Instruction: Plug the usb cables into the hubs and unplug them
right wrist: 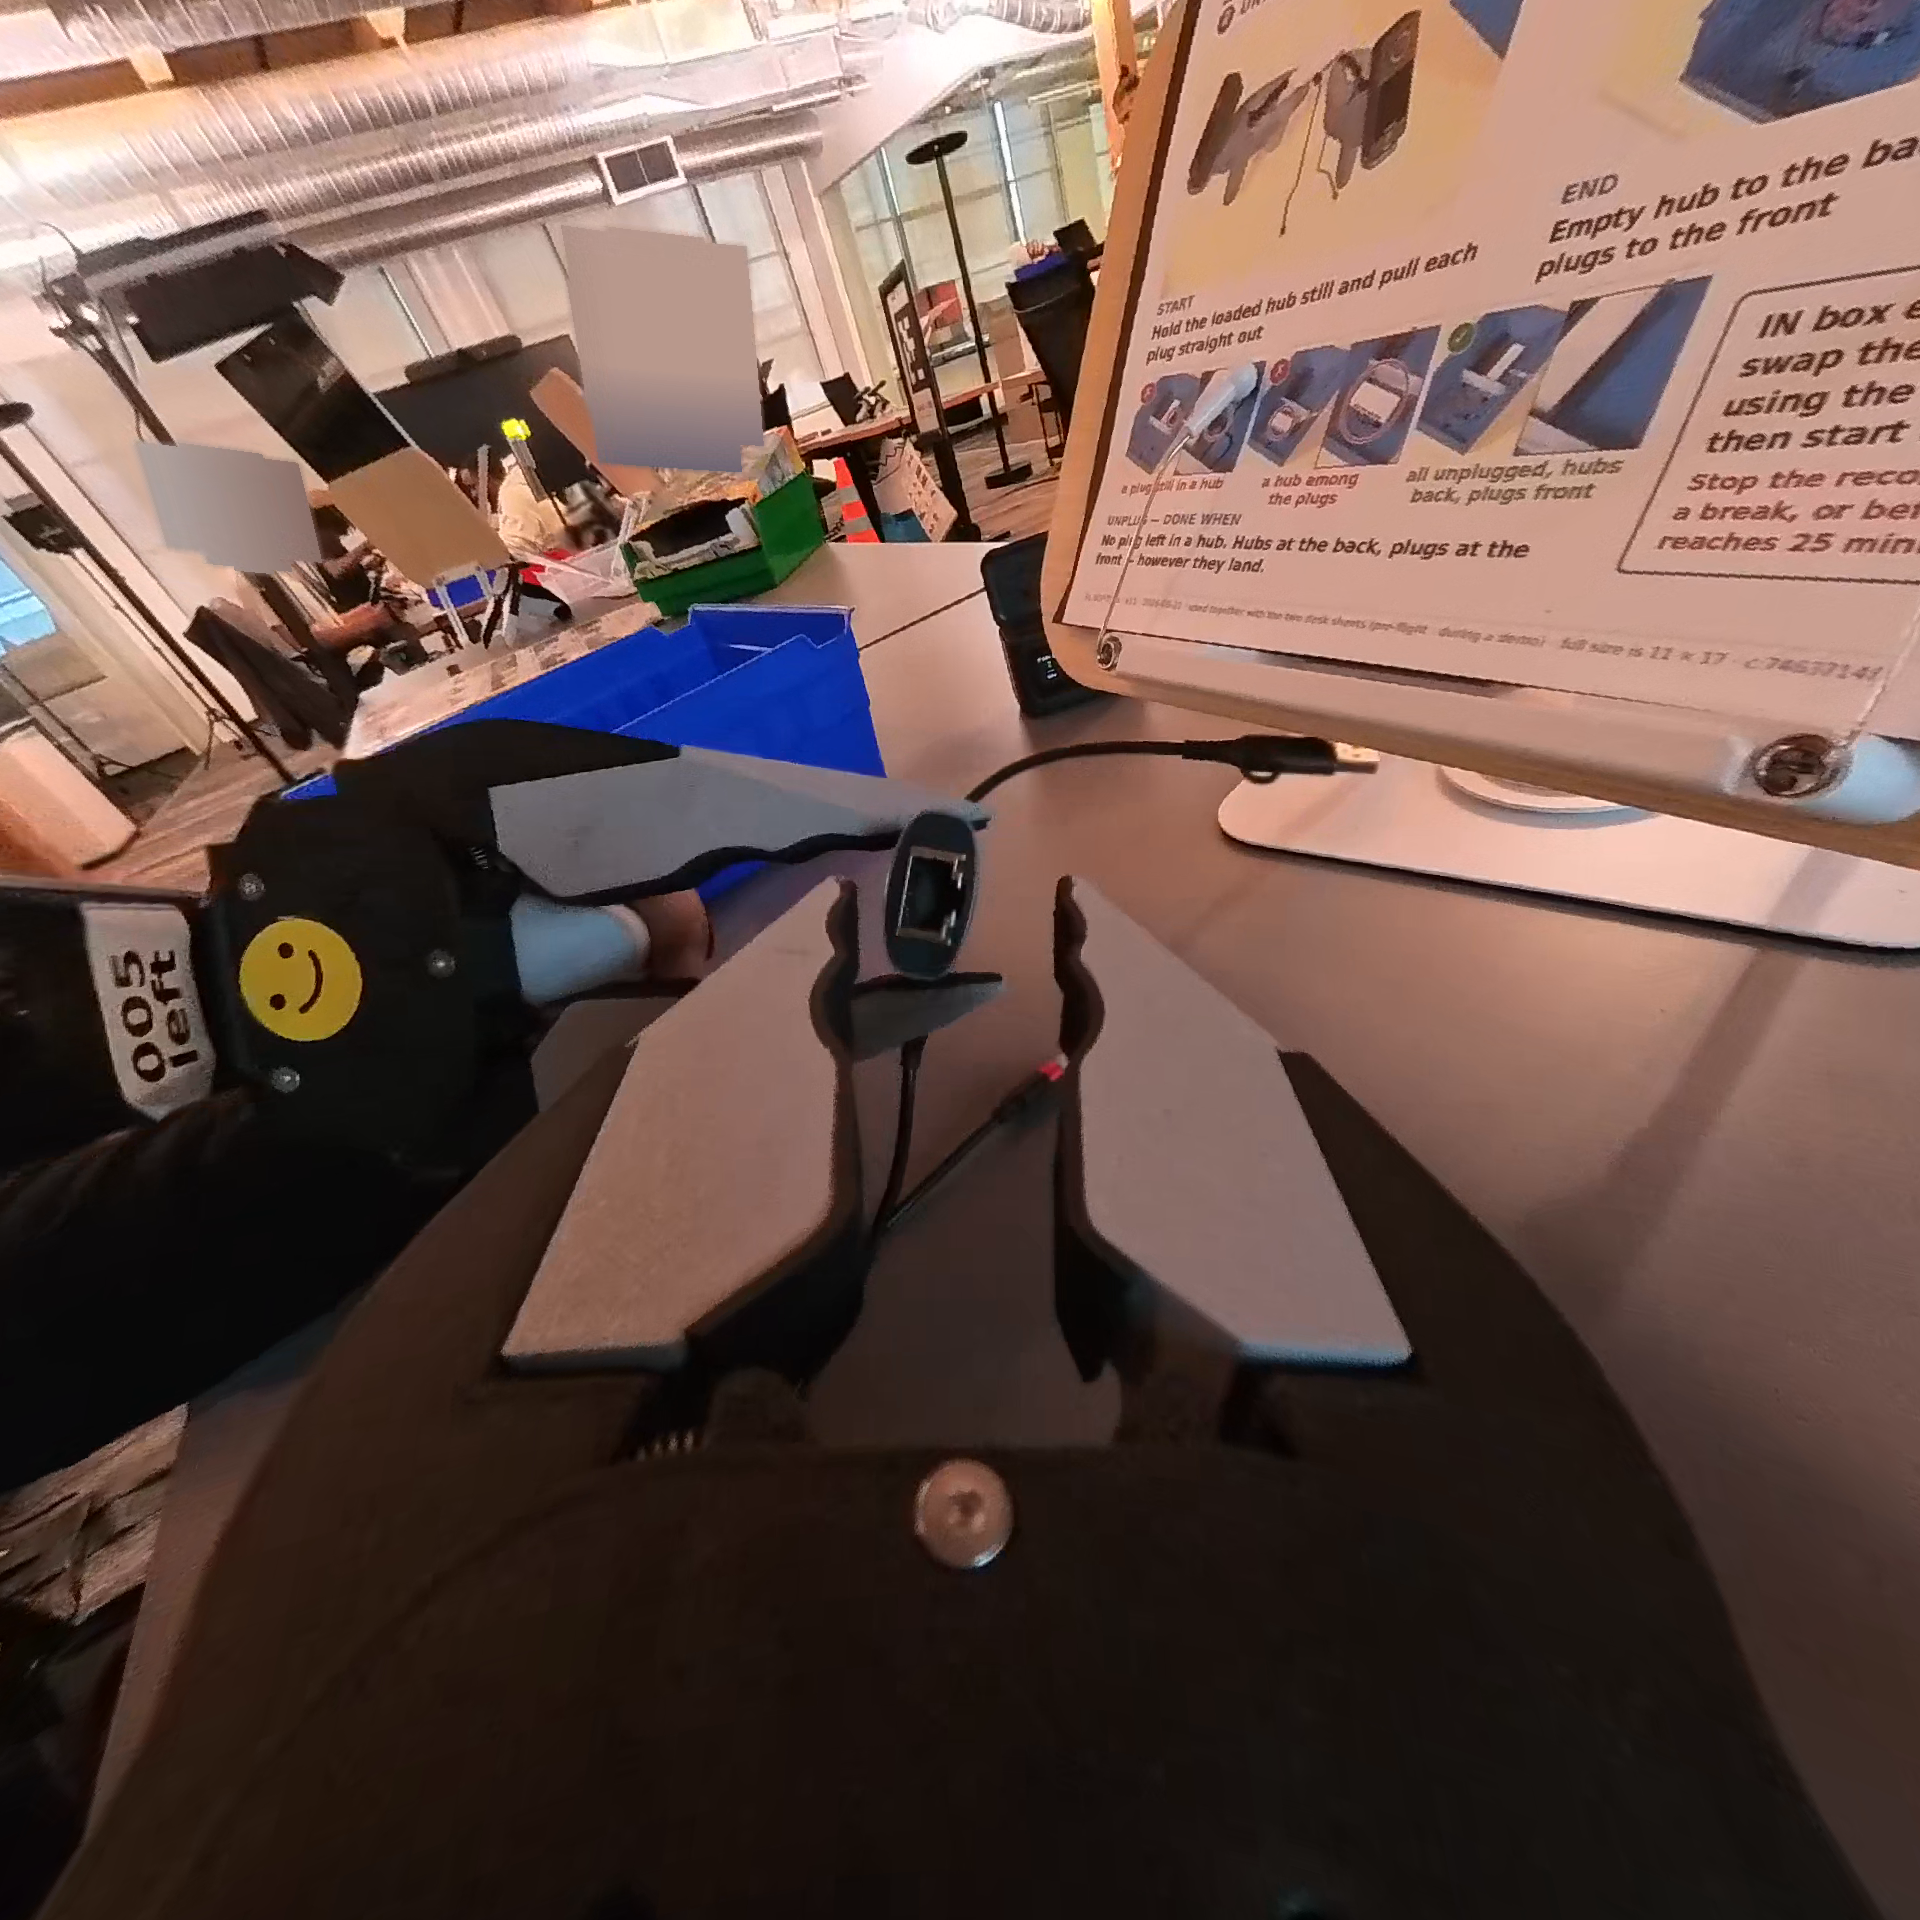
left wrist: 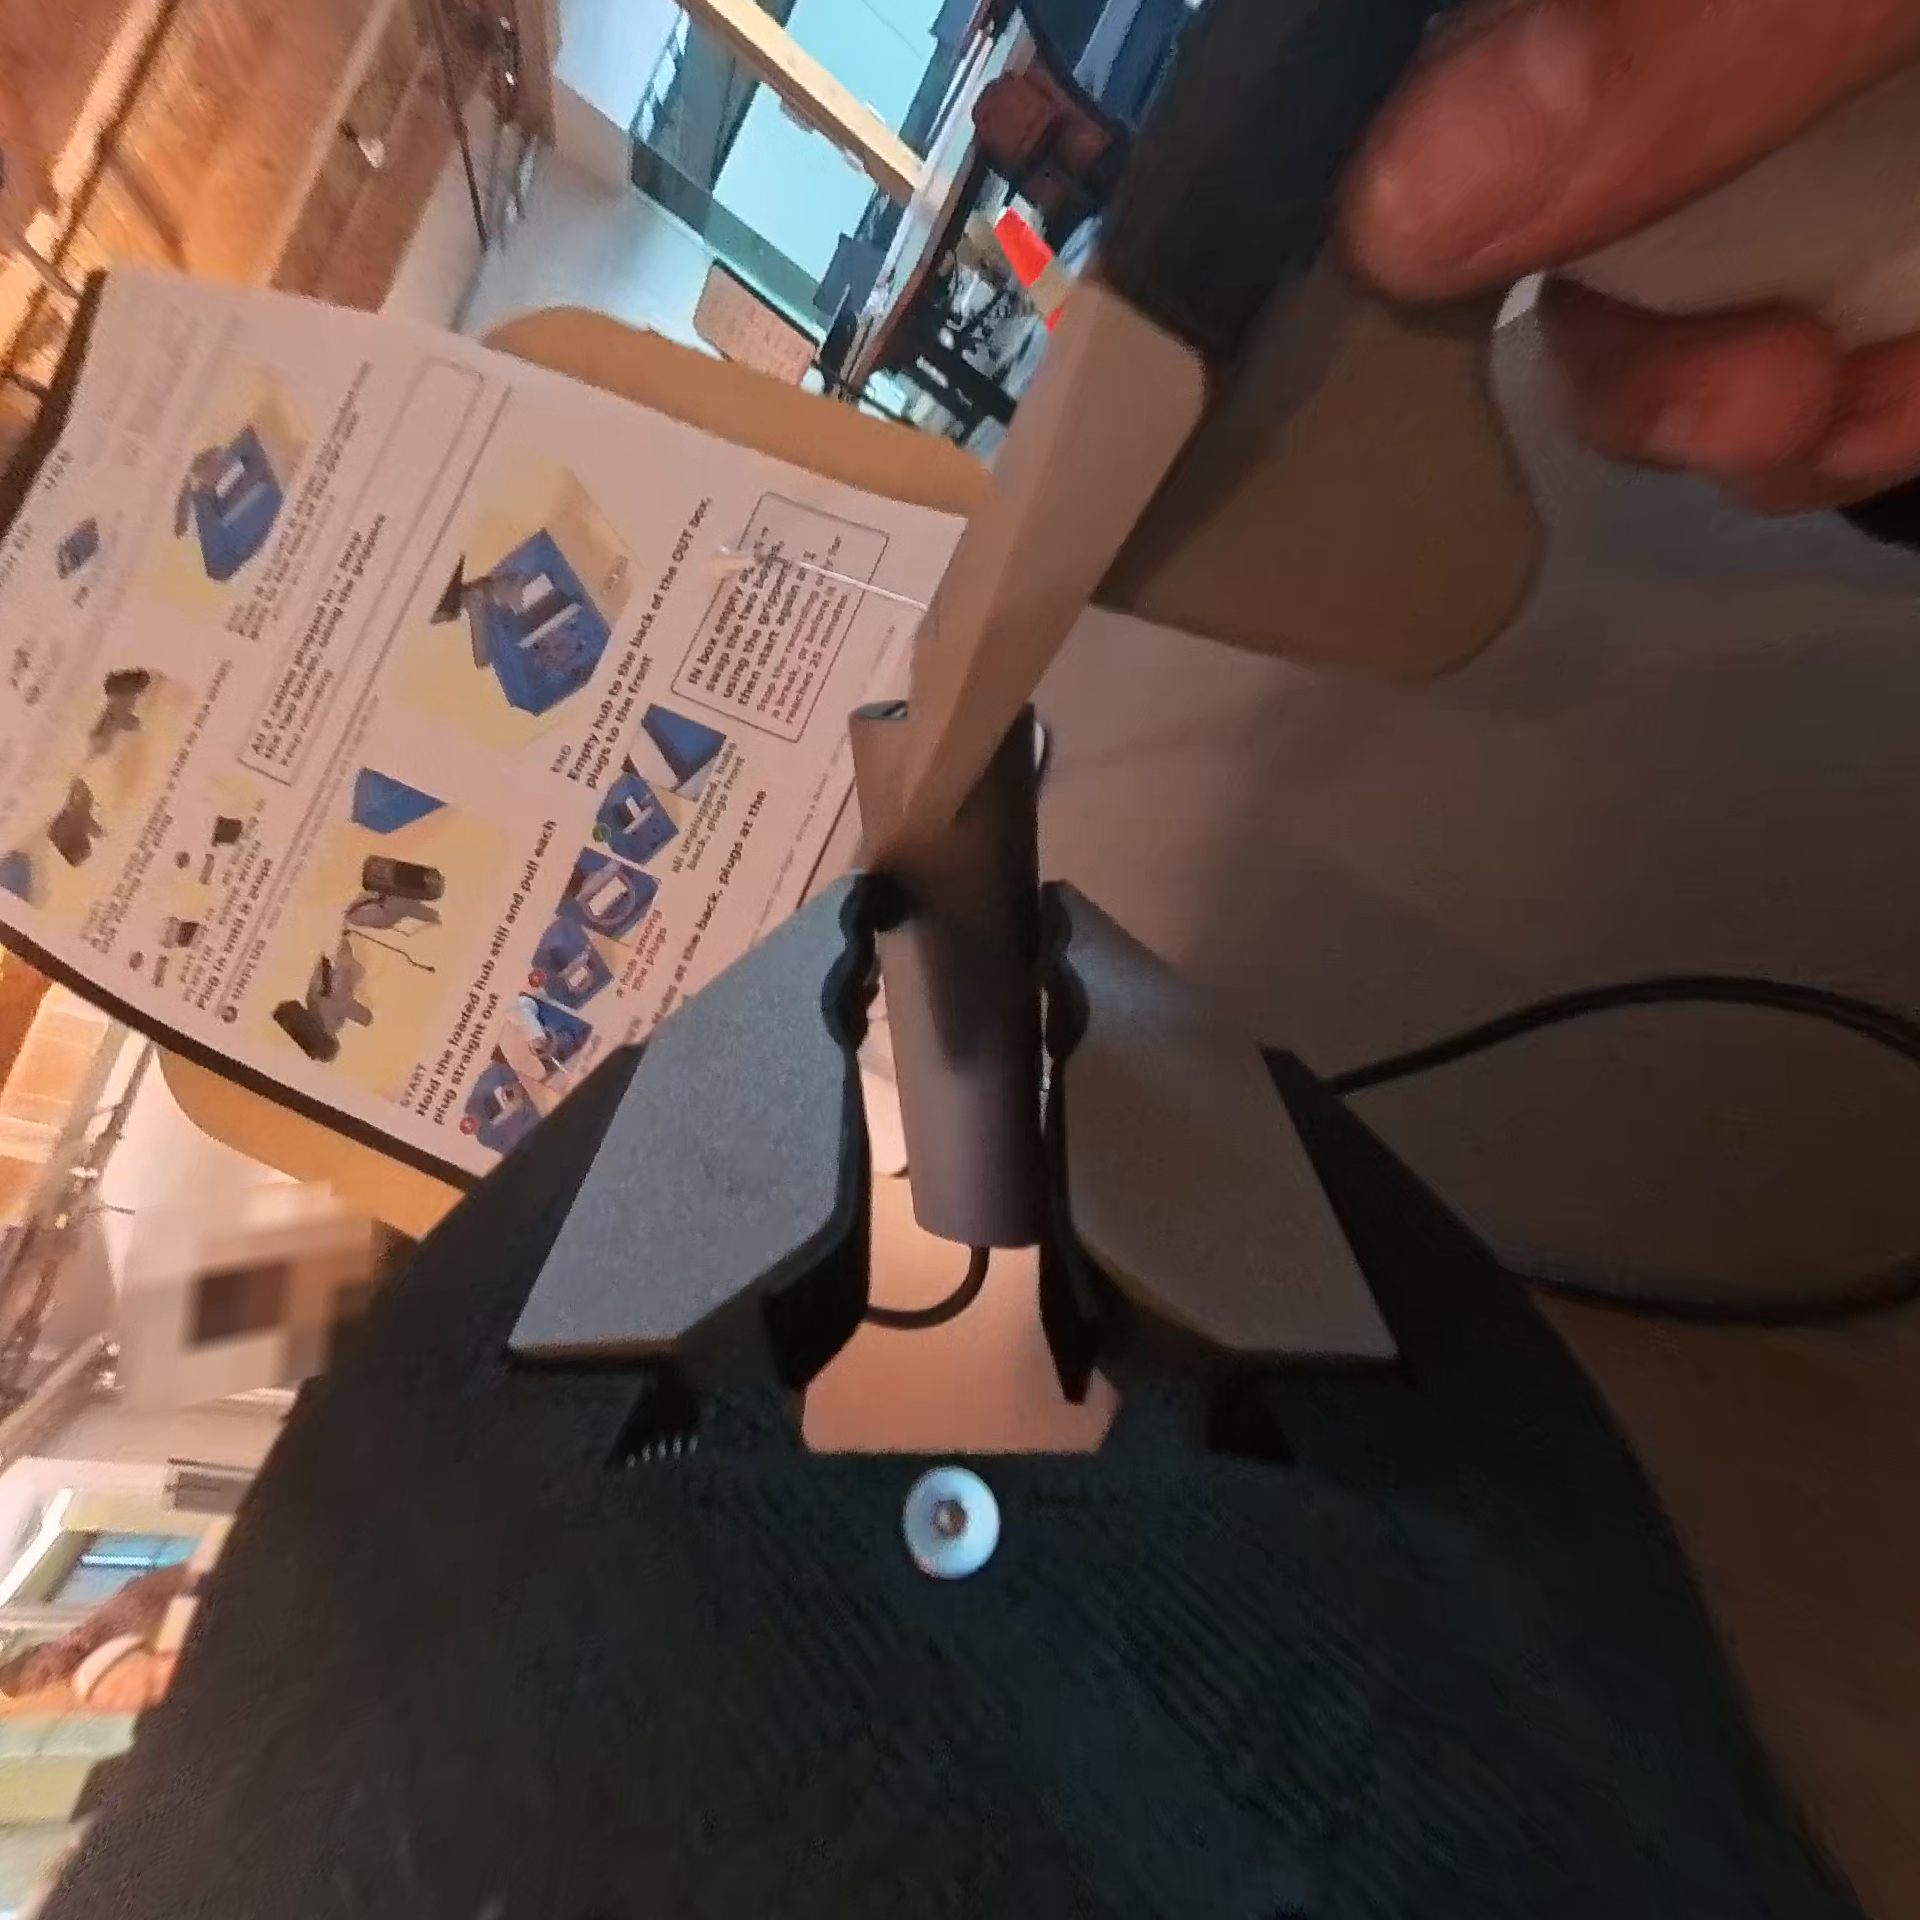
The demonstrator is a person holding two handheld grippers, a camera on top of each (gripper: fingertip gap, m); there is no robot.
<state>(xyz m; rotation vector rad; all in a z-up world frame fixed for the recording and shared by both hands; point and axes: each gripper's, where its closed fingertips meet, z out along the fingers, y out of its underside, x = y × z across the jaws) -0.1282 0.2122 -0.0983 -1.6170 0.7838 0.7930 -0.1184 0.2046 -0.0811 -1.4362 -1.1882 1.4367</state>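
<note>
One hub clamped in left tongs, right tongs agape

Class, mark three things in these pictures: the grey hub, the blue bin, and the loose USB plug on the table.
grey hub (left wrist: 961,1029): left wrist view, middle of its body.
blue bin (right wrist: 769,675): right wrist view, its near wall.
USB plug (right wrist: 1294,755): right wrist view, its black housing.
</note>
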